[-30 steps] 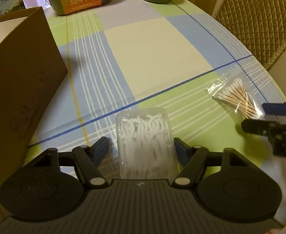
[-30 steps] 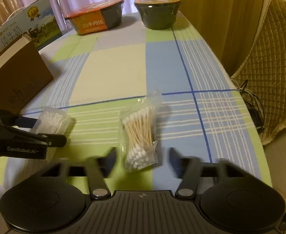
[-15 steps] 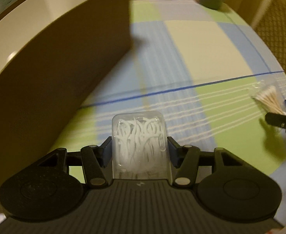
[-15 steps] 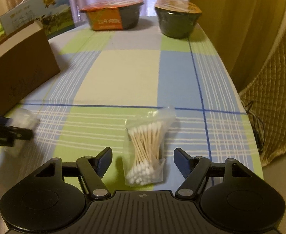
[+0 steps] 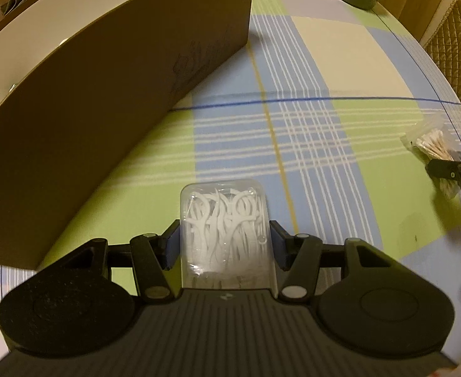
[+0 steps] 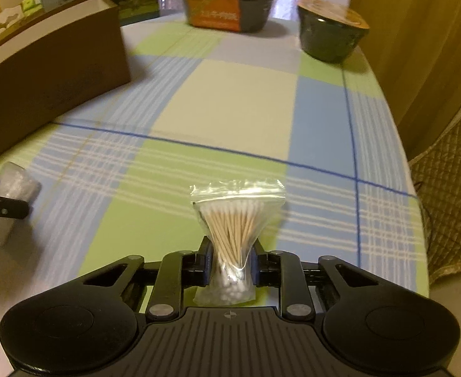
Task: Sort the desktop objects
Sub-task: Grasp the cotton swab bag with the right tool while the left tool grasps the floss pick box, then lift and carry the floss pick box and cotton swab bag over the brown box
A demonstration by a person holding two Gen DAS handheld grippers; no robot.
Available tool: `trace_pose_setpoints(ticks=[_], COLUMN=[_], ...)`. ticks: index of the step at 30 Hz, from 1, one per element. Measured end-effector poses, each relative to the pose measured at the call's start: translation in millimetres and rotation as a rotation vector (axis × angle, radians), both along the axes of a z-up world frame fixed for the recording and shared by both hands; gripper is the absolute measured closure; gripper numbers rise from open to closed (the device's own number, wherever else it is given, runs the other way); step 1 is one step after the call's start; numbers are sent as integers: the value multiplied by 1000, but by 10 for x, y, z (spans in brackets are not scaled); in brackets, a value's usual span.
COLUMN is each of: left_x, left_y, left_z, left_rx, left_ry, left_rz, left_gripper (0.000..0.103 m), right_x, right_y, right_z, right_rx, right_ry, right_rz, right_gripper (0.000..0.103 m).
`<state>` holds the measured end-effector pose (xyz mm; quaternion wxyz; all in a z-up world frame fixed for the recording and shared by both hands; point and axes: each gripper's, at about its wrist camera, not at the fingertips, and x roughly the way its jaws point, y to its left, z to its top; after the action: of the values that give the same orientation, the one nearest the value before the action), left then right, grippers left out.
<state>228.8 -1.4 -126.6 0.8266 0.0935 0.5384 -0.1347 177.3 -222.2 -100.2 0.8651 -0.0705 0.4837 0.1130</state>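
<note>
Two hand-held grippers work a plaid-covered table [image 6: 230, 100] beside a brown cardboard box [image 5: 105, 100]. The left gripper [image 5: 224, 245] is clamped on a clear case of floss picks [image 5: 224, 220], held above the cloth just beside the box's near wall; the case's long axis runs straight ahead along the fingers, its rounded end pointing away from the camera. The right gripper [image 6: 230, 267] has its jaws just closed on a bag of cotton swabs [image 6: 235, 226], pinching it low so the sticks fan out above the pads — stems lying along the fingers, the zip-sealed top pointing away toward the far bowls [image 6: 331, 34]. The risks look plain enough: the thin bag is squeezed at one narrow spot, so it could slide or swing loose on the lift, and a hard pinch could snap the sticks. The smooth case, gripped only at its rear sides, could twist or slip out — or knock against the box wall if carried too low over the rim.
</note>
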Motion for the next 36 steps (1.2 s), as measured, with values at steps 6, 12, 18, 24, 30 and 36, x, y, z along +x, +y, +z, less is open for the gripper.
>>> trace_pose_setpoints(ticks=[6,12,18,24,30,36], left_x=[-163,-367,-586,-744,-851,-875], left_y=[63,174,320,504,679,833], left_z=[9,48,159,370,646,896], left_rx=[-12,-38,-66,-99,-129,-147], left_ry=[8,6,-8,-41,-91,-138], left_rz=[23,58,93,139,175,206], left_gripper=[50,50,50,50,50,50], right_x=[-168,-307,-426,-468,-489,-459], right_y=[133,283,474,690,929,1138], right_z=[120,252,367,528,670,774], right_rx=[34,75,110,164,215,244], right_ry=[2,1,6,11,0,-15], right_rz=[45,99,173,254,328,382], right_gripper=[83,83,83,83,83,83])
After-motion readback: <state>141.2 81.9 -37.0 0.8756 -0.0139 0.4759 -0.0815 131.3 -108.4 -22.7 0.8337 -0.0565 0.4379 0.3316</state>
